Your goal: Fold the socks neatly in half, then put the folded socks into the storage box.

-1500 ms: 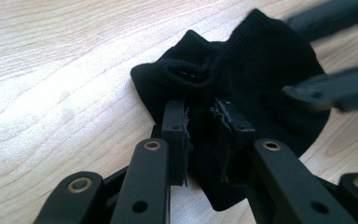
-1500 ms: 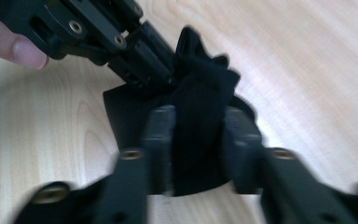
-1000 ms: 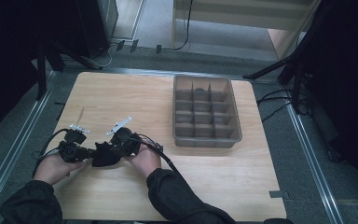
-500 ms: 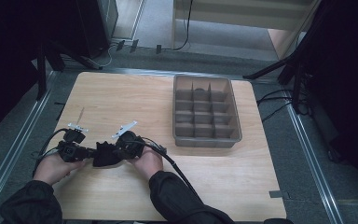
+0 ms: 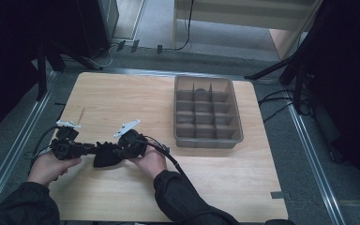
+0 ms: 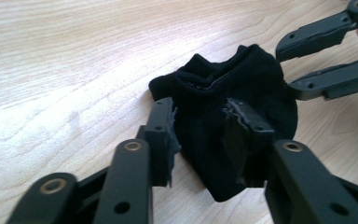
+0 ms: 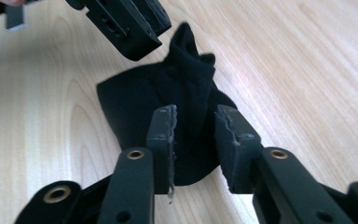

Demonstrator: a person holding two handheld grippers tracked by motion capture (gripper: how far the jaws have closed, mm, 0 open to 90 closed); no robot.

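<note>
so both grippers are down at the near left part of the wooden table (image 5: 122, 93), tips facing each other over a black ankle sock (image 5: 107, 157) that sits bunched up on the wood between them; the left gripper (image 6: 200, 135) has just been opening its jaws, and in its own view the sock lies in the gap with the pads looking slack on the cloth, not pinching it; same story with the right gripper (image 7: 193, 135), jaws just been opening, the sock's folded end between the pads with daylight on both sides; so i'd call both released; looks to me like the let-go right after folding or bundling the sock; the grey divided bin (image 5: 207, 112) stands well apart on the right side, every compartment i can see bare; my guess is the next move needs one gripper to re-pinch the whole bundle, both layers, so it doesn't flop open, then carry it over to a compartment
</note>
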